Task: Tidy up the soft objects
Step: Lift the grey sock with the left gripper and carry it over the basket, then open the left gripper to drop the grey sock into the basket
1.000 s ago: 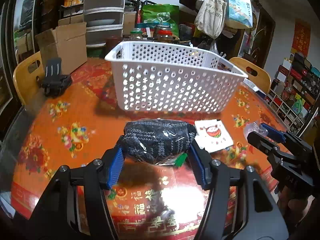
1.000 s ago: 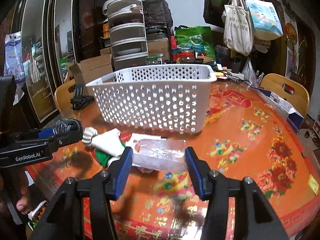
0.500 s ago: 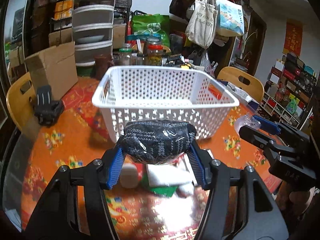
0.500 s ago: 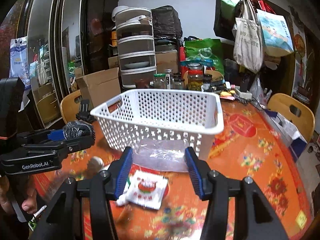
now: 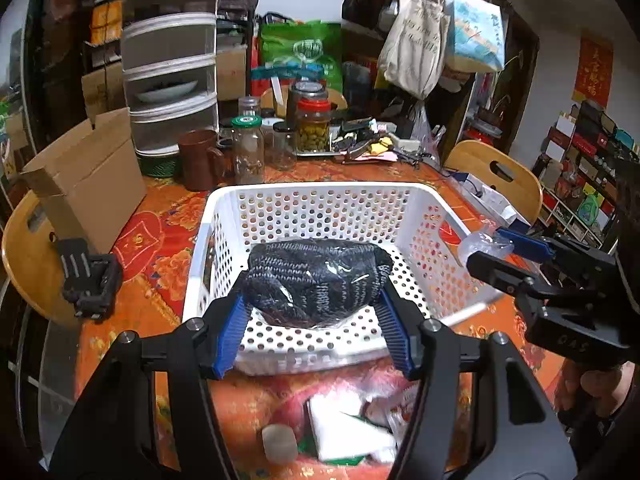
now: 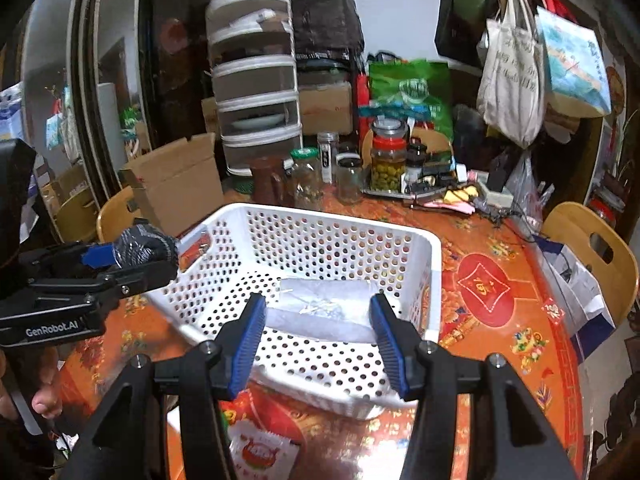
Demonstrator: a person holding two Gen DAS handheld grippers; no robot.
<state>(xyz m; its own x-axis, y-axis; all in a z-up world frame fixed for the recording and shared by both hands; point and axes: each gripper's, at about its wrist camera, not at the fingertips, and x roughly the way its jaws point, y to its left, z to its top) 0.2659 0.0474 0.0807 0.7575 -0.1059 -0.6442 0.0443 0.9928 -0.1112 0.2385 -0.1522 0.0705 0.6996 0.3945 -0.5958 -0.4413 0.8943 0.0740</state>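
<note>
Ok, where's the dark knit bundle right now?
Left wrist view, centre: the knit bundle is clamped in the left gripper, held over the white basket, near its front wall.

Cluttered home dining room. Round table [image 6: 500,280] with festive red cloth, pickle jars [image 5: 314,128], wooden chairs [image 5: 496,172]. Tote bags [image 6: 508,80] hang behind.

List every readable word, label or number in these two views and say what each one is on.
"GenRobot.AI" – white print on the side of the left gripper, seen in the right wrist view.
Raised letters on the right gripper body: too dim to read.
Print on the hanging tote bags: blurred.
Characters on the red wall hanging, the tablecloth medallion and the red-and-white packet: too blurred to read.
</note>
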